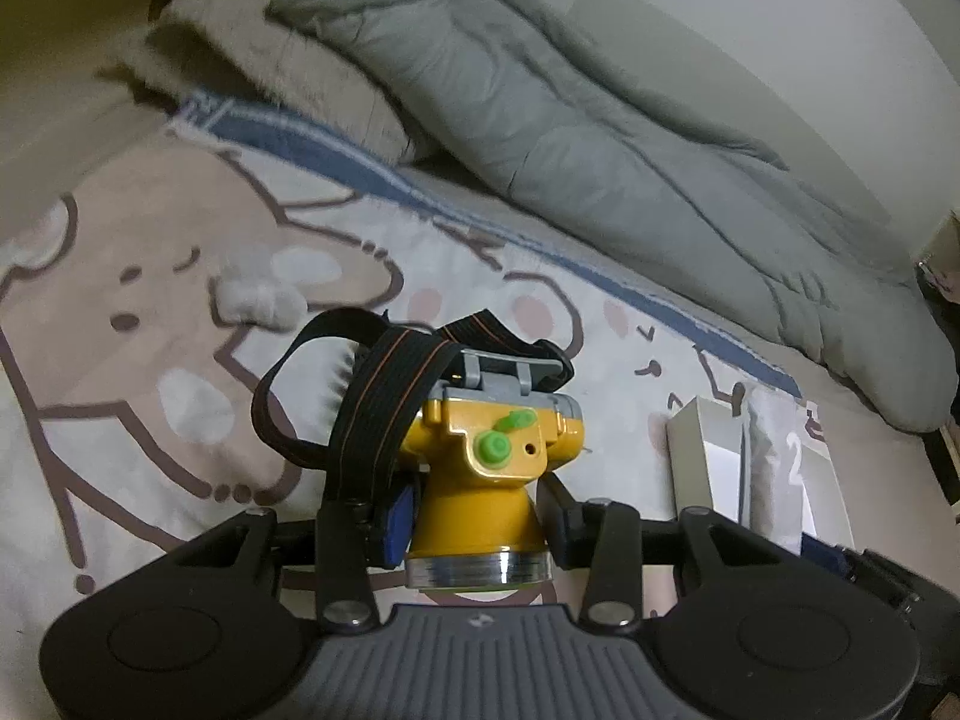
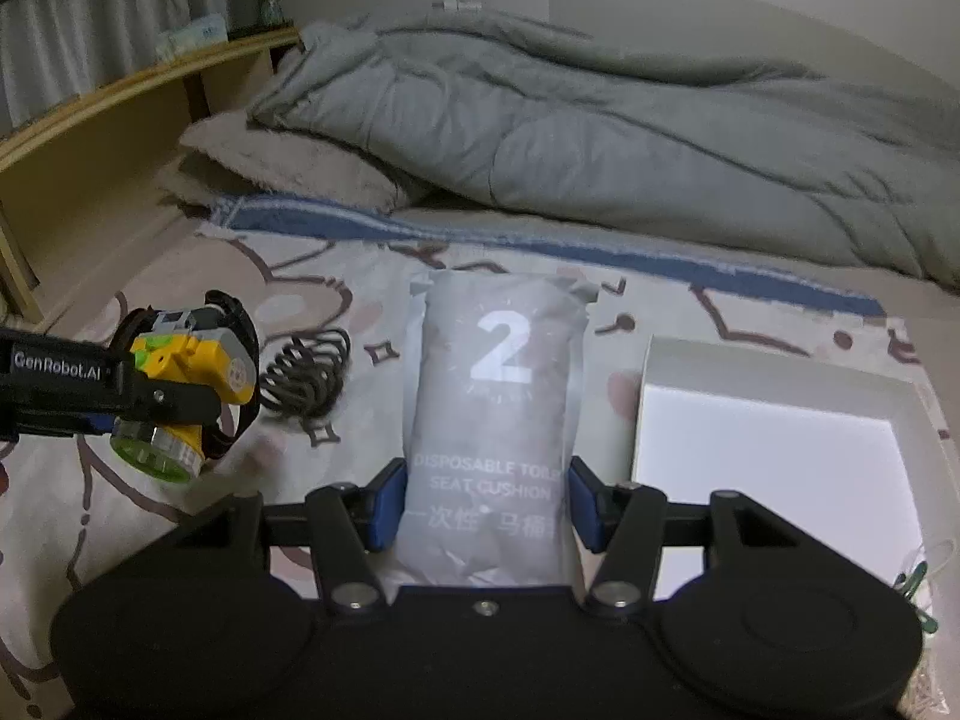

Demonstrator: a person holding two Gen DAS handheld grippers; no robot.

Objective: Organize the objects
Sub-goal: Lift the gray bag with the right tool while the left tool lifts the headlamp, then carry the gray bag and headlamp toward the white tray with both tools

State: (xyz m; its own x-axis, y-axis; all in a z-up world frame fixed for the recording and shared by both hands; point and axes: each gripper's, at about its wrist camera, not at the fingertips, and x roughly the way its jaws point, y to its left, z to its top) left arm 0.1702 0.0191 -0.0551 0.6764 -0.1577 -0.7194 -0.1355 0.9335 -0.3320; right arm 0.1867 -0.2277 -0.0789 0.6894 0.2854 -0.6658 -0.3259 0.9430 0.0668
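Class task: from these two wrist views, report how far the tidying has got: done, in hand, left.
Done: nothing visibly stowed; the white box looks empty. In hand: left tongs grip the yellow headlamp; right tongs grip the seat-cushion packet. Left: placing both, and the coiled black cable on the bedsheet.

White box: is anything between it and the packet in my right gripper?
Nothing visible. The packet sits in the right gripper, and the open white box lies right beside it on the bed, with only bare blanket between. The box interior looks empty.
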